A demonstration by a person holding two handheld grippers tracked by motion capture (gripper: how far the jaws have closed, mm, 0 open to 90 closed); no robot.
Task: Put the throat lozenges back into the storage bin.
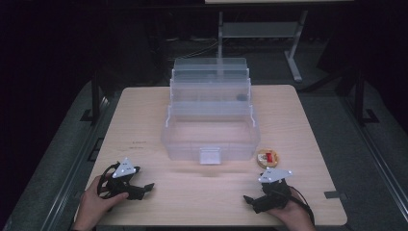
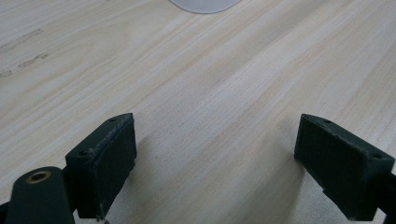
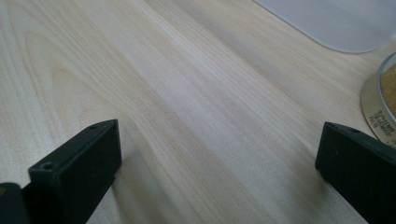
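I have the left gripper [image 1: 144,188] resting low on the near left part of the wooden surface [image 1: 144,115], held by the left hand [image 1: 96,204], with its jaws spread wide and nothing between them; in the left gripper view, bare wood lies between the two black pads [image 2: 107,158]. The right gripper [image 1: 250,199] sits at the near right, held by the right hand [image 1: 293,214], and its jaws likewise stand fully apart with bare wood between them in the right gripper view. The nearest item to the right gripper is a small round tin [image 1: 267,158] (tan face with a red mark), lying flat on the surface just beyond that gripper and just beside the front right corner of the clear plastic organiser box [image 1: 211,139]. In the right gripper view the tin's metallic rim [image 3: 380,107] appears at the right edge, apart from the jaws. The box stands at the middle of the surface, opened into stepped tiers that rise toward the far side, with a small latch [image 1: 210,156] on its near wall. Neither gripper touches the box or the tin.
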